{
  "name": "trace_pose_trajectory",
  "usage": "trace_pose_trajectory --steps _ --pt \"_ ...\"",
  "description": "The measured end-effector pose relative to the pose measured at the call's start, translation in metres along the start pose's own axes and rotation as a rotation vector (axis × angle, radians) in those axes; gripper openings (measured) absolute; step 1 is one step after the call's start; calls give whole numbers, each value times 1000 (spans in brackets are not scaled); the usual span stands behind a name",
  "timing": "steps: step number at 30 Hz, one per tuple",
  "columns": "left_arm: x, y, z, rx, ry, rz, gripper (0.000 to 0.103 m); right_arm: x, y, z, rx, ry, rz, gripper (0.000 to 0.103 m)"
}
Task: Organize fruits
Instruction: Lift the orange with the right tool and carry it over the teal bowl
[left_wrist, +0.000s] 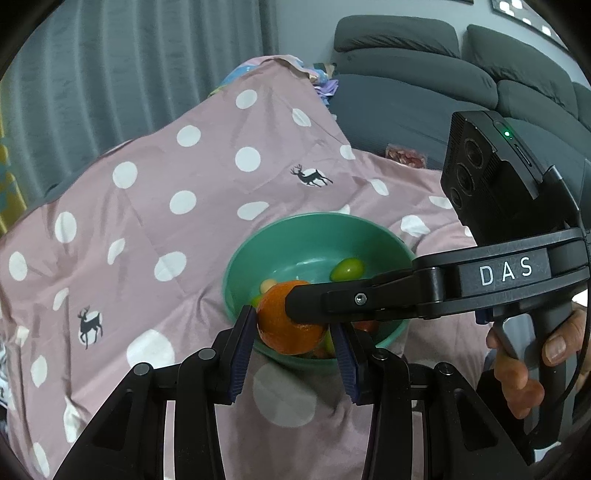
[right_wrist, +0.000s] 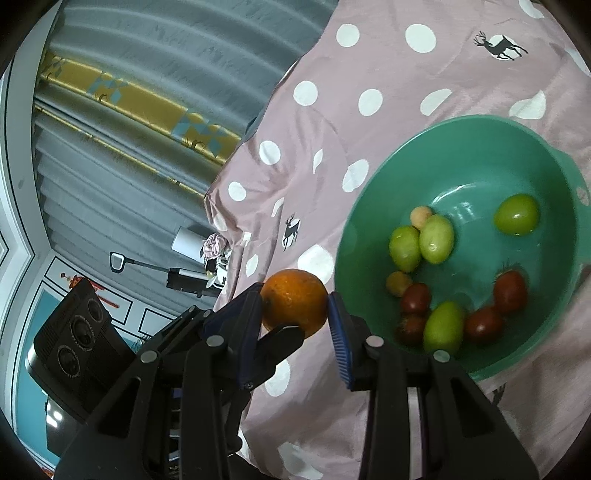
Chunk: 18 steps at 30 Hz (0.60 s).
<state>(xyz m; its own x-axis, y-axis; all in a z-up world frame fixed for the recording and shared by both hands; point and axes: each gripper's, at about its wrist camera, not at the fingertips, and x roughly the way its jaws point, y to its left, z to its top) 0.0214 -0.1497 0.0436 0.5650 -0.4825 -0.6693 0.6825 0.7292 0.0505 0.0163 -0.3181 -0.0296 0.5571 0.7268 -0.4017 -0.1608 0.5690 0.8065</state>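
An orange (left_wrist: 280, 332) hangs just above the near rim of a green bowl (left_wrist: 314, 218). My left gripper (left_wrist: 291, 321) is shut on it, one blue pad against each side. The right gripper reaches in from the right, and one black finger (left_wrist: 332, 299) lies across the orange. In the right wrist view my right gripper (right_wrist: 294, 295) is also shut on the orange (right_wrist: 295, 306), left of the bowl (right_wrist: 369, 184). A finger (right_wrist: 280, 339) of the left gripper touches it from below. In the bowl lie several green fruits (right_wrist: 436, 238), dark red tomatoes (right_wrist: 509, 291) and small pale ones (right_wrist: 421, 216).
The bowl rests on a pink cloth (left_wrist: 147, 221) with white dots and deer prints. A grey sofa (left_wrist: 424, 85) with a red packet (left_wrist: 404, 157) stands behind it, and grey curtains (left_wrist: 129, 74) hang at the left. A person's hand (left_wrist: 517, 376) holds the right gripper's handle.
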Motion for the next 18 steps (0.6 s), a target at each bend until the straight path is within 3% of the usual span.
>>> trace_pose_trajectory --steps 18 --pt "28 -7 13 6 22 -26 42 -11 -23 13 31 -16 -18 37"
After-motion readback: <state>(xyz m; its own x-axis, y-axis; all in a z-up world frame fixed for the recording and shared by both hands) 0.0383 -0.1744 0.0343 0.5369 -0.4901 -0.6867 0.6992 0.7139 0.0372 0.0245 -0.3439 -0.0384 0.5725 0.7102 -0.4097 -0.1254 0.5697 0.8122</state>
